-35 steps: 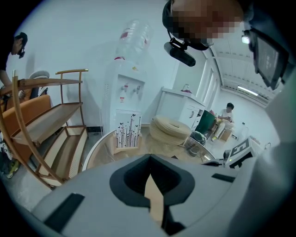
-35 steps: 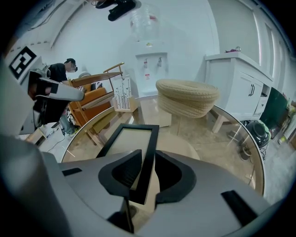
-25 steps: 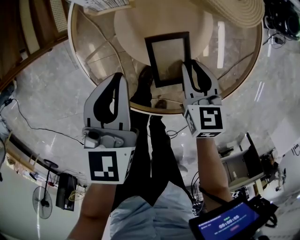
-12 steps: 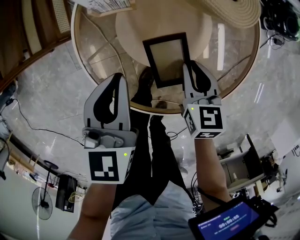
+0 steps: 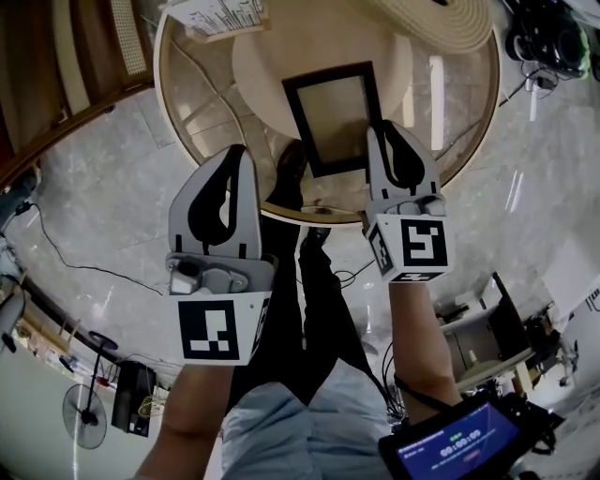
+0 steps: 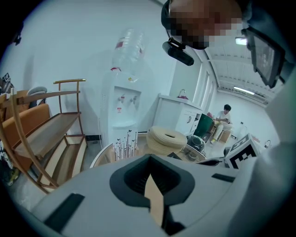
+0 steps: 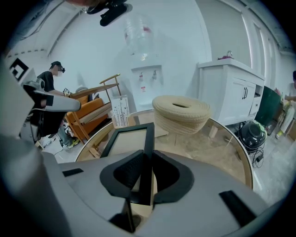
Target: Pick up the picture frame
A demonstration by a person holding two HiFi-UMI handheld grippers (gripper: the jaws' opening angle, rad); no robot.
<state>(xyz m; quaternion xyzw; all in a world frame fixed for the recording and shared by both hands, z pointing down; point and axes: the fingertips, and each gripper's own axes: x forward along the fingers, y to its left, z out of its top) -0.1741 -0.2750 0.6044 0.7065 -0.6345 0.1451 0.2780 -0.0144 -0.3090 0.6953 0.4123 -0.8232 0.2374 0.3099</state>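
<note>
The picture frame (image 5: 330,112), black-edged with a pale beige panel, lies on the round glass-topped table (image 5: 457,112). My right gripper (image 5: 380,131) is shut on the frame's right-hand side bar. In the right gripper view, the dark bar of the frame (image 7: 127,136) runs straight in between the closed pads of the right gripper (image 7: 144,178). My left gripper (image 5: 240,155) is to the left of the frame, off the table's near edge and over the floor. The left gripper (image 6: 150,180) is shut with nothing held.
A woven straw-coloured round piece (image 5: 441,19) sits at the table's far right and also shows in the right gripper view (image 7: 181,113). A printed card box (image 5: 211,14) stands at the far left. A wooden bench (image 6: 41,134), a water dispenser (image 7: 143,69) and a white cabinet (image 7: 231,92) stand around.
The right gripper stays shut on the frame's side. The frame looks very slightly larger and shifted left in the head view. The left gripper holds its place.
</note>
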